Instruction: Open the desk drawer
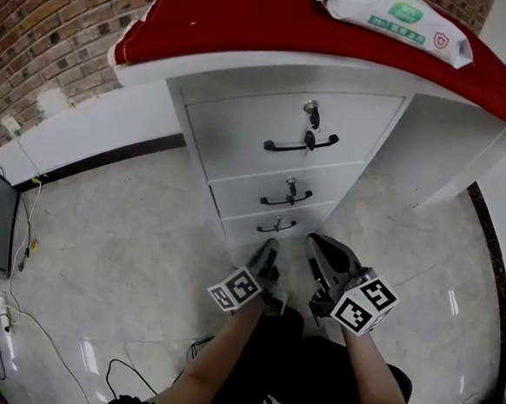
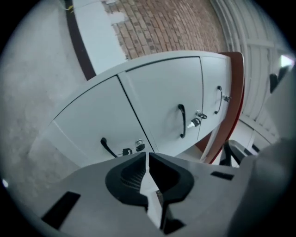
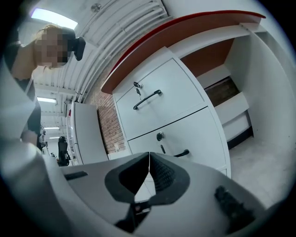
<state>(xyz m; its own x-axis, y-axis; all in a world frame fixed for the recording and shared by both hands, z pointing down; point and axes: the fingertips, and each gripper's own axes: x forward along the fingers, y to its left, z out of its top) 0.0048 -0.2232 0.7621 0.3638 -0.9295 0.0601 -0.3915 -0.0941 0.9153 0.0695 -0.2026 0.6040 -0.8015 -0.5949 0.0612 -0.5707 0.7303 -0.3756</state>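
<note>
The three drawers (image 1: 291, 126) are seen shut in the desk (image 1: 232, 21), at the far side; none is pulled out. No handle (image 1: 301, 146) is touched. The left gripper (image 1: 272, 244) and right gripper (image 1: 313, 242) are held near, low before the bottom drawer, jaws closed on nothing. The whole opening is judged left to do.

Red brick wall (image 1: 58, 25) over a white lower panel (image 1: 93, 128), dark skirting strip (image 1: 108, 155), pale glossy floor (image 1: 127, 248).
</note>
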